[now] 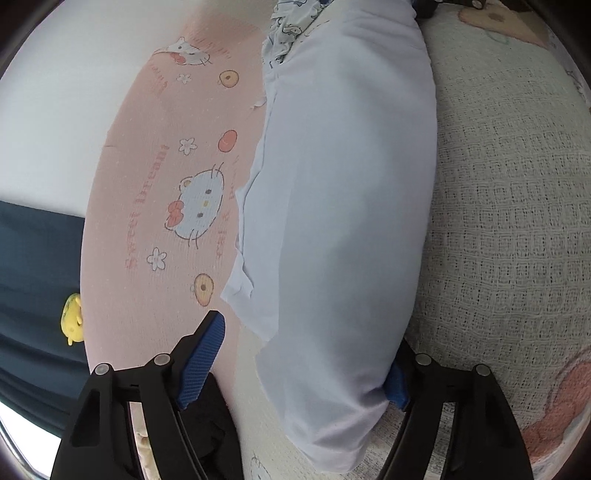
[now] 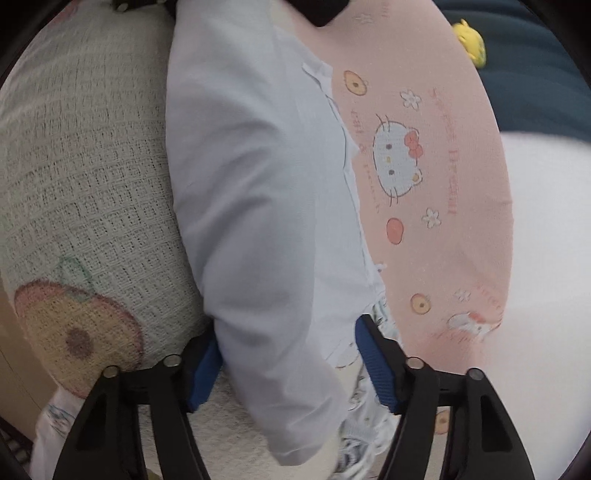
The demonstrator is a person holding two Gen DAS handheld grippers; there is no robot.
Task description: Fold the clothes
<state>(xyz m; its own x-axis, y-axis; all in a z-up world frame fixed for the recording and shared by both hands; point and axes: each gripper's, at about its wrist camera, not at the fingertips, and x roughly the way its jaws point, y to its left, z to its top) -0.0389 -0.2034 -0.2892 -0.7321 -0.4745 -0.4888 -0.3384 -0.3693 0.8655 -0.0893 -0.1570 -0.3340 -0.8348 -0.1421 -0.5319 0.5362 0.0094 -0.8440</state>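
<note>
A pale blue garment [image 1: 343, 206] lies folded into a long strip across the bed, between a pink cartoon-cat sheet and a white waffle blanket. My left gripper [image 1: 301, 369] stands open and astride one end of the strip. Its right pad [image 1: 397, 384] is partly hidden under the cloth. My right gripper [image 2: 291, 369] is open and astride the other end of the pale blue garment [image 2: 258, 184], one blue pad on each side. A white cloth with small blue prints [image 2: 369, 424] pokes out from under that end and also shows in the left wrist view as the printed cloth [image 1: 288, 33].
The pink sheet [image 1: 147, 206] lies on one side of the garment and the waffle blanket [image 1: 509, 206], with a peach print [image 2: 74, 332], on the other. A dark blue cloth [image 1: 33, 295] with a small yellow figure [image 1: 73, 317] lies beyond the pink sheet.
</note>
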